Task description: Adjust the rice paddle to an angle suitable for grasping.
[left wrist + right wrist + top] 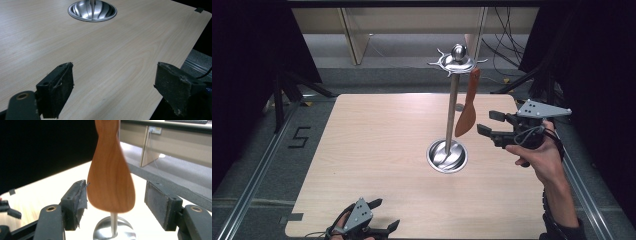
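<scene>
Right tongs (pixel 490 122): jaws apart, level with the wooden spatula (pixel 466 118) and just beside its blade; in the right gripper view the blade (pixel 110 185) sits between the two pads, with a clear gap on the right and its edge close to the left pad, contact there not clear.
Left tongs (pixel 383 214): jaws apart, nothing between them, low at the near edge of the tabletop (pixel 377 145), well apart from the stand.
Spatula: hangs blade down from a hook on the metal stand (pixel 452 107), beside its pole.
Progress: hanging looks done; the right tongs appear to be letting go or just about to grip, so withdrawal or removal is left.
Hidden: the hook and the handle's top are too small to make out; the left hand is cut off by the frame.
</scene>
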`<act>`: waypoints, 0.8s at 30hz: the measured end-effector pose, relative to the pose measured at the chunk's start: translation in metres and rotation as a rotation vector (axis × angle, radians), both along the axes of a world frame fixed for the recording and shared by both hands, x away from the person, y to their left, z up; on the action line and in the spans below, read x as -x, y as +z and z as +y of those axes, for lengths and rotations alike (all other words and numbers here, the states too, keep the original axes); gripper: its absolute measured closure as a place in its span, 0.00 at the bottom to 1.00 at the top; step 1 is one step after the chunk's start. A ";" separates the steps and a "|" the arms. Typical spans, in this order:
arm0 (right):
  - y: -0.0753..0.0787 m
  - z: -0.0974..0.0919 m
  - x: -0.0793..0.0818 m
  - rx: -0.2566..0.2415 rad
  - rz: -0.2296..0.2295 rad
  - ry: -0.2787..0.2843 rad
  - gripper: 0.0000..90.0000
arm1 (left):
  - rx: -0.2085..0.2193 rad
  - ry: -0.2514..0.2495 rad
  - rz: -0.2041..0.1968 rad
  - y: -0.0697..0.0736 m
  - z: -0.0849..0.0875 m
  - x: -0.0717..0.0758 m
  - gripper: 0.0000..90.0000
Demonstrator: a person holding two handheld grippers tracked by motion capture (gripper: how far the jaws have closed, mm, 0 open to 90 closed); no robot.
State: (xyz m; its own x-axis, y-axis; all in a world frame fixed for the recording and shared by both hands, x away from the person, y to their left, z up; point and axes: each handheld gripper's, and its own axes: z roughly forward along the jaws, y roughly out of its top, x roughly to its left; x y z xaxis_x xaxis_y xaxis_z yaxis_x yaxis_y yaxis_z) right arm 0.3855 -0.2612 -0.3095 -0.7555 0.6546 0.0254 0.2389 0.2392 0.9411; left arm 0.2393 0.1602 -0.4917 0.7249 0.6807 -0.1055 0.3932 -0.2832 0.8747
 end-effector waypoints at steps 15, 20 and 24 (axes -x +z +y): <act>-0.018 -0.002 0.004 0.069 0.008 -0.019 0.38 | 0.013 0.001 -0.001 0.000 -0.001 0.000 0.16; -0.022 0.000 0.007 0.091 0.035 -0.007 0.38 | -0.004 0.002 -0.004 0.002 0.000 0.000 0.16; -0.026 0.002 0.009 0.107 0.052 -0.010 0.38 | 0.006 -0.002 -0.004 0.001 -0.001 0.000 0.16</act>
